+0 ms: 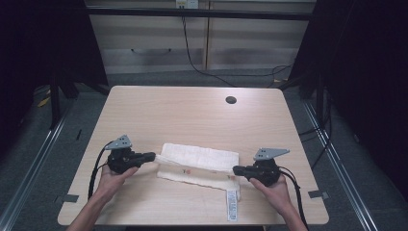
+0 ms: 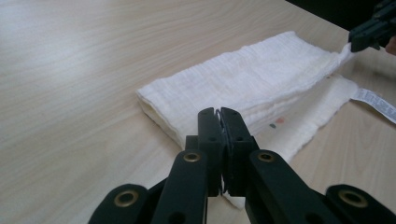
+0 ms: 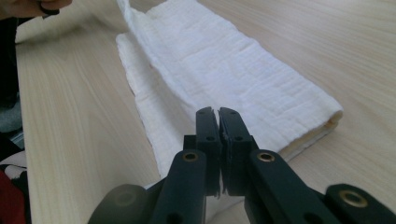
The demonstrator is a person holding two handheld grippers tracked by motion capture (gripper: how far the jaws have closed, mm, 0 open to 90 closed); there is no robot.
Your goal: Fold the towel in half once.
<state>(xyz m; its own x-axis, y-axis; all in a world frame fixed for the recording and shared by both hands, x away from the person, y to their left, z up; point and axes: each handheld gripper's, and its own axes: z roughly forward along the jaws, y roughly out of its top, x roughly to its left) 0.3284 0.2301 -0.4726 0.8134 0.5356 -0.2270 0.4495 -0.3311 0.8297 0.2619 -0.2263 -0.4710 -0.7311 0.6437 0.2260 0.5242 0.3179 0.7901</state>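
Cloth (image 1: 199, 164) looks light and floppy, so both grippers, left (image 1: 153, 156) and right (image 1: 235, 170), are clamped on its end corners.

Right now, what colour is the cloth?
White cloth, with faint small coloured marks; the left gripper view shows it best.

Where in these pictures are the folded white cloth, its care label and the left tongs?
folded white cloth (image 1: 202, 156), high view, middle of the top fold.
care label (image 1: 232, 205), high view, middle of the printed strip.
left tongs (image 2: 219, 116), left gripper view, tips of the shut jaws, pinching the cloth's edge.
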